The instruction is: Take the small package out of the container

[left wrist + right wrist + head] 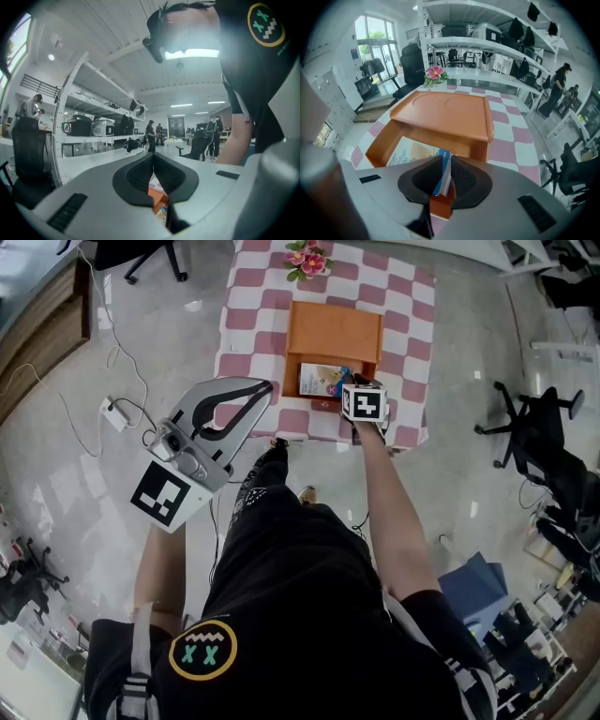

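Observation:
An orange container (pixel 333 334) with a flat lid lies on its side on the pink-and-white checked table (pixel 412 324), its open side facing me. The small package (pixel 322 380), a flat printed pack with a blue edge, lies in the opening (pixel 408 153). My right gripper (pixel 347 393) is at the package's right end, and its jaws (pixel 444 164) are shut on the thin blue edge. My left gripper (pixel 266 388) hangs over the floor to the left of the table, well short of the container. It is shut (pixel 153 157) with nothing between its pads.
A bunch of pink flowers (pixel 308 259) sits at the table's far edge. Black office chairs (pixel 539 427) stand to the right, and a blue stool (pixel 473 587) is near my right side. Cables and a plug box (pixel 117 413) lie on the floor at left.

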Available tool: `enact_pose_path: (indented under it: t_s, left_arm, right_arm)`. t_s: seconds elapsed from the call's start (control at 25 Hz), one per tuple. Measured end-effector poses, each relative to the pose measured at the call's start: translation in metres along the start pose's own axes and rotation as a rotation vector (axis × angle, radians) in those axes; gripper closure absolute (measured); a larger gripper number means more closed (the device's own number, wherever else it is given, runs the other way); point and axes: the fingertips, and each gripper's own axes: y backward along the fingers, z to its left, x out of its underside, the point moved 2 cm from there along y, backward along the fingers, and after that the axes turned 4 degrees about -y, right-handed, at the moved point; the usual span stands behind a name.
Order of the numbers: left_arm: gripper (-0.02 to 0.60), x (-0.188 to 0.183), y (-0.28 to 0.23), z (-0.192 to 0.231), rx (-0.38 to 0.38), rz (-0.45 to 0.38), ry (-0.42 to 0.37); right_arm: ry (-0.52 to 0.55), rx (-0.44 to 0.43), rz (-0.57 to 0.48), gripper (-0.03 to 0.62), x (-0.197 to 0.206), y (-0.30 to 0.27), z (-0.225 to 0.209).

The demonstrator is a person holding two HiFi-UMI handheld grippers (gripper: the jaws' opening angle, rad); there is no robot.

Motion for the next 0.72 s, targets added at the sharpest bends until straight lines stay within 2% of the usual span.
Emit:
enact_pose_path:
  t_s: [0.12, 0.24, 0.4, 0.48, 0.64, 0.72]
  left_arm:
    - [0.563, 0.002, -0.001, 0.008, 0.0, -0.003, 0.009]
    - [0.562, 0.005, -0.004, 0.015, 0.007, 0.001, 0.019]
    - [0.563, 0.011, -0.008, 0.024, 0.014, 0.007, 0.032]
    - [0.563, 0.013, -0.011, 0.027, 0.018, 0.01, 0.035]
    - [0.563, 0.014, -0.013, 0.03, 0.026, 0.019, 0.036]
    - [0.563, 0.015, -0.012, 0.033, 0.024, 0.022, 0.036]
  right_arm:
    - [0.029, 0.028, 0.055, 0.45, 0.003, -0.01, 0.004]
    - [0.044, 0.077, 0.079, 0.437, -0.001, -0.016, 0.0]
    - [0.056, 0.122, 0.113, 0.479, -0.001, -0.024, -0.003]
    - [0.083, 0.149, 0.151, 0.528, 0.0, -0.029, -0.004]
    - [0.139, 0.181, 0.194, 0.563, 0.002, -0.04, 0.002]
    - [0.142, 0.169, 0.208, 0.566, 0.002, -0.041, 0.002]
